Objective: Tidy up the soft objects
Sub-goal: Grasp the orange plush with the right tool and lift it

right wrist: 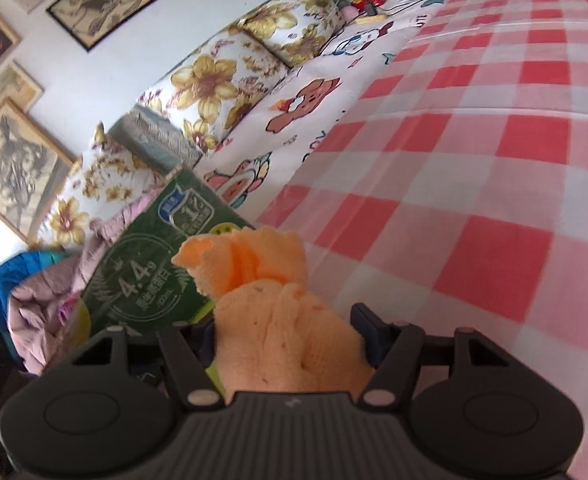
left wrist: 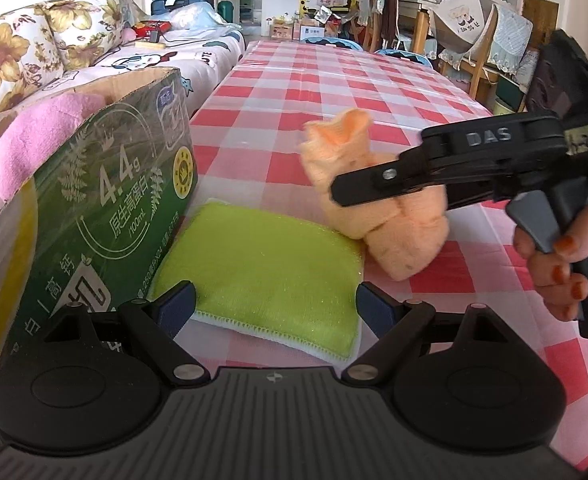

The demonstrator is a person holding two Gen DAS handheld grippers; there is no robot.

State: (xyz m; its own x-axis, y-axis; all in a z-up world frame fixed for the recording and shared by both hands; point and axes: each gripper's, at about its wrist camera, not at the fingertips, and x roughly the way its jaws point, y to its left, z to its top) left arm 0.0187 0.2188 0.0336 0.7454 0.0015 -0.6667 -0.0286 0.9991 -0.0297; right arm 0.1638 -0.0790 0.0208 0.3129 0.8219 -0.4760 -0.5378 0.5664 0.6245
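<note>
A: Largest first. Table (left wrist: 334, 80), red-and-white check cloth, fills centre and right of both views. It looks glossy, so likely slick under fabric.

B: Box (left wrist: 106, 200)?

A: Green carton, left of the left-wrist frame, open top, a pink plush (left wrist: 42, 136) inside it. Sofa (left wrist: 34, 48) behind, upper left; cluttered room beyond the table's far end.

B: Task items?

A: Green pad (left wrist: 262, 272), flat on the cloth at lower centre, just beside the box. Orange cloth (left wrist: 374, 208), bundled, centre right, its low end touching or barely off the table; can't tell which.

B: Grippers?

A: Right gripper (right wrist: 290, 344) is clamped on the orange cloth; the fabric bulges between the pads in the right-wrist view. Left gripper (left wrist: 276, 304) stands wide, nothing held, jaws either side of the pad's near edge without pressing on it.

B: Handling?

A: Judgement: both are light, soft, not fragile. The cloth droops and may slip, so grip mid-bundle, deep. The pad is flat; pinch it by an edge.
</note>
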